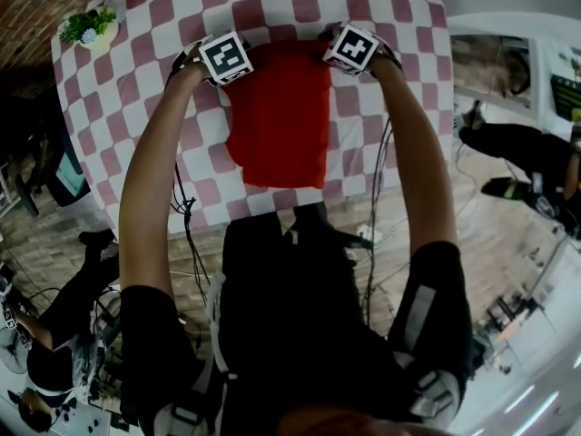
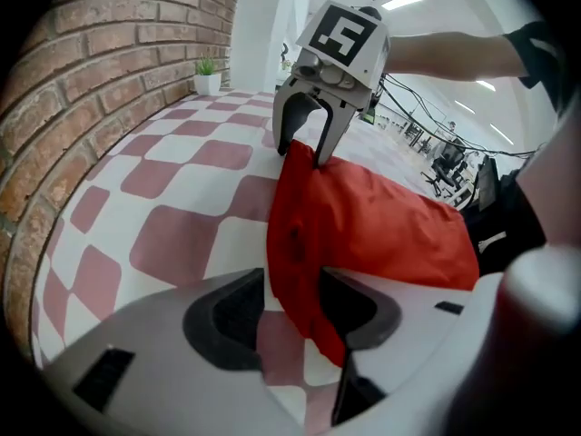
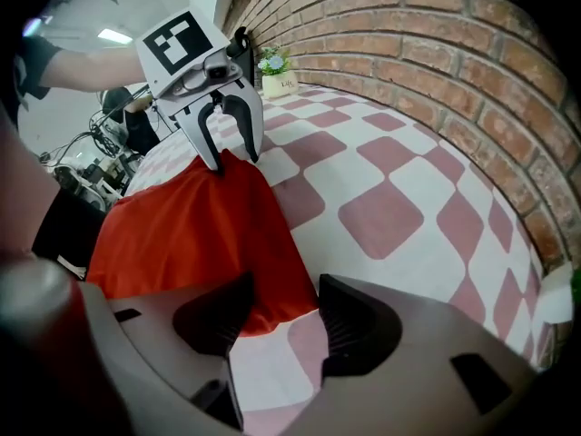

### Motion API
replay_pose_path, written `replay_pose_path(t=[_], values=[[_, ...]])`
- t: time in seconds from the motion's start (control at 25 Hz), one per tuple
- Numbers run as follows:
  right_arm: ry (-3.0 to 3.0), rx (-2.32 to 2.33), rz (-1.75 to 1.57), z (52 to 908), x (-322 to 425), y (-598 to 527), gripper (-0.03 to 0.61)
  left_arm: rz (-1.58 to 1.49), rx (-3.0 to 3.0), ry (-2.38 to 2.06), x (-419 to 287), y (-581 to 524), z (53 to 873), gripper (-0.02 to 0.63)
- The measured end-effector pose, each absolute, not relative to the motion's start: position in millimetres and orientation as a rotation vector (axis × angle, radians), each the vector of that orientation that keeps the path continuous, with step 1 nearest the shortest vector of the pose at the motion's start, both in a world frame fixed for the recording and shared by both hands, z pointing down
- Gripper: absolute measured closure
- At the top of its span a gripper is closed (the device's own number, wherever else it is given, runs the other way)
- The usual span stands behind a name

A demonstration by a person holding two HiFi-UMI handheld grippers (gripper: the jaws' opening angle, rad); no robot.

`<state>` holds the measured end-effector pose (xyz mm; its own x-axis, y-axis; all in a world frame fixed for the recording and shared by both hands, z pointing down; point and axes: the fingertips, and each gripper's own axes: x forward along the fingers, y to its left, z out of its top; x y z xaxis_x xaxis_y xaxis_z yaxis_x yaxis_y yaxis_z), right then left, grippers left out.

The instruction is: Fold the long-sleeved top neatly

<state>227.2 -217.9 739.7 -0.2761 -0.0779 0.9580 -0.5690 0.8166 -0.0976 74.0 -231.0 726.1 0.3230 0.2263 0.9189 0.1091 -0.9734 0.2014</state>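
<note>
The red long-sleeved top (image 1: 277, 116) is laid flat in the middle of the worktop (image 1: 145, 89), which is covered by a red-and-white checked cloth. The garment is folded into a narrow, roughly rectangular shape. One short edge is turned toward the person and lies near the worktop's near edge, and the left side bulges slightly at the near corner.

The far edge of the top is met by both tools. The left tool (image 2: 292, 312) is set at the far-left corner. In the left gripper view its jaws are seen standing apart, with a fold of red fabric lying between them against one pad, while checked cloth shows in the gap beside the other pad, so nothing is clamped.

The right tool (image 3: 283, 321) is set at the far-right corner. Its jaws are likewise spread wide. The hem of the top reaches in beside one pad and bare checked cloth is seen before the other, so the fabric is not gripped.

Both tools are pointed steeply down, and the person's bare forearms are stretched out over the worktop on either side of the garment.

A small pale pot (image 1: 95, 34) is placed at the far-left corner of the worktop, well apart from the top, and a green plant (image 1: 83, 21) with small pale blooms is held in it. A brick wall (image 3: 436, 53) runs along the far side of the worktop.
</note>
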Motion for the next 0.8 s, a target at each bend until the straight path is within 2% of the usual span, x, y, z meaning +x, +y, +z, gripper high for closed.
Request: replay_pose_path(t=[0.2, 0.28, 0.32, 0.56, 0.8], values=[[-1.824, 0.481, 0.541, 738.9, 224.7, -212.5, 0.405, 1.694, 2.456, 0.345, 74.1, -226.6, 726.6, 0.454], [-1.832, 0.450, 0.585, 739.8, 219.9, -204.6, 0.491, 1.679, 2.445, 0.365, 74.0, -222.9, 726.1, 0.484], [-1.835, 0.441, 0.603, 739.9, 218.3, -201.9, 0.505, 1.674, 2.445, 0.375, 74.2, -220.7, 725.6, 0.514], [-1.836, 0.479, 0.532, 732.0, 221.0, -209.5, 0.512, 1.660, 2.490, 0.328, 72.2, -223.5, 722.6, 0.535], [-1.834, 0.593, 0.439, 707.0, 220.0, -226.0, 0.514, 1.630, 2.603, 0.090, 76.1, -250.3, 710.7, 0.537]])
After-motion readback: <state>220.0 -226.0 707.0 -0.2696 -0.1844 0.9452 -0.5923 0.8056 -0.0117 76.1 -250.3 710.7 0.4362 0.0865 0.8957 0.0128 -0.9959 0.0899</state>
